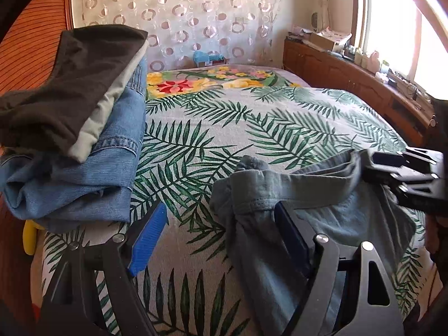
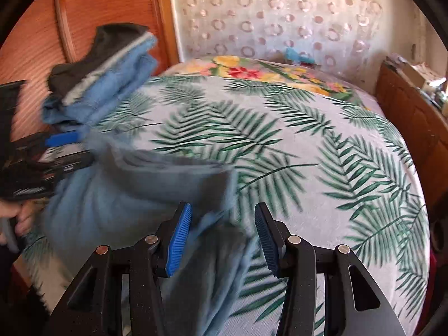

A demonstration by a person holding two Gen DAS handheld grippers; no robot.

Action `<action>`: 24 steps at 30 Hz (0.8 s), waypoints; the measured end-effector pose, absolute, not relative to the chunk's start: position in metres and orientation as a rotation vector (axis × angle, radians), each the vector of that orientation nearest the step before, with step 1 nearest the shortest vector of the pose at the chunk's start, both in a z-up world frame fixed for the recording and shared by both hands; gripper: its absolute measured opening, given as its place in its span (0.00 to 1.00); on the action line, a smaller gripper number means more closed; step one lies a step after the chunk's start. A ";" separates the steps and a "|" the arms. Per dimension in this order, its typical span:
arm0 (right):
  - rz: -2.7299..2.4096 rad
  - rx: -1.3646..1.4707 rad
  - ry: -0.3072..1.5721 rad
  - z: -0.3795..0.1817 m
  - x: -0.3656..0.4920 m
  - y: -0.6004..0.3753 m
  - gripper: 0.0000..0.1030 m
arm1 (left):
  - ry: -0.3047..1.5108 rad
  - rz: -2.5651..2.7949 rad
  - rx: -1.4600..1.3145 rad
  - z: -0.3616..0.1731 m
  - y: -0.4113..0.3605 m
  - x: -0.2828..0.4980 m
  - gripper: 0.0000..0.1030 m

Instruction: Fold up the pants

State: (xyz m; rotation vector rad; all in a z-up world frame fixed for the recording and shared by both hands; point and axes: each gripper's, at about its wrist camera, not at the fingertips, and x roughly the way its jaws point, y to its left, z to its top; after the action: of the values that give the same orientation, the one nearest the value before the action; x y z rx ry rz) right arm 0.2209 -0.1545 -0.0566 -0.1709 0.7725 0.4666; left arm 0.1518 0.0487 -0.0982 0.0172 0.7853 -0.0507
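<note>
Blue ribbed pads on the left gripper sit closest to the left wrist camera, spread wide apart. Its right finger lies against the grey-blue pants; nothing is caught between the pads. The pants lie bunched on the bed, at its near side, waistband uppermost.

Surface: a bedspread printed with green palm leaves, with a flowered blanket at the far end. A stack of folded clothes rests on the bed's left side: denim below, a pale layer, a dark garment on top. Behind the bed hangs a curtain with ring patterns. A wooden cabinet carrying small items runs along the right wall under a bright window. Wood panelling fills the left.

The right gripper is also open, a clear gap between its pads. In the right wrist view the pants are motion-blurred and drape across the gap's left part beside the left pad; no pinch is visible. In the left wrist view the right gripper's tips meet the waistband's right end; whether they touch it cannot be told.
</note>
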 end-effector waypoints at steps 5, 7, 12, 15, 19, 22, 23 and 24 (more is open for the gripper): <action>0.414 -0.166 0.739 -0.052 0.222 -0.158 0.48 | 0.764 -0.089 -0.012 -0.091 0.047 0.130 0.78; 0.405 -0.158 0.714 -0.049 0.215 -0.164 0.48 | 0.760 -0.111 -0.016 -0.091 0.043 0.120 0.78; 0.482 -0.115 0.688 -0.043 0.187 -0.176 0.48 | 0.777 -0.151 0.009 -0.097 0.031 0.104 0.78; 0.517 -0.119 0.683 -0.045 0.164 -0.183 0.48 | 0.787 -0.156 0.021 -0.102 0.029 0.102 0.78; 0.543 -0.126 0.705 -0.053 0.140 -0.193 0.43 | 0.806 -0.152 0.016 -0.110 0.029 0.103 0.78; 0.565 -0.127 0.718 -0.056 0.127 -0.200 0.38 | 0.816 -0.142 0.021 -0.114 0.028 0.103 0.78; 0.571 -0.124 0.720 -0.056 0.124 -0.202 0.37 | 0.819 -0.139 0.023 -0.116 0.028 0.103 0.78; 0.579 -0.117 0.723 -0.057 0.120 -0.204 0.35 | 0.820 -0.140 0.022 -0.117 0.028 0.104 0.78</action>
State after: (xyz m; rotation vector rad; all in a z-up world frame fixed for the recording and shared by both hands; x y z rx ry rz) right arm 0.1202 -0.2040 -0.0566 -0.1169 0.7232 0.5795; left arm 0.1042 0.0285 -0.1170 0.0215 0.8202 -0.1400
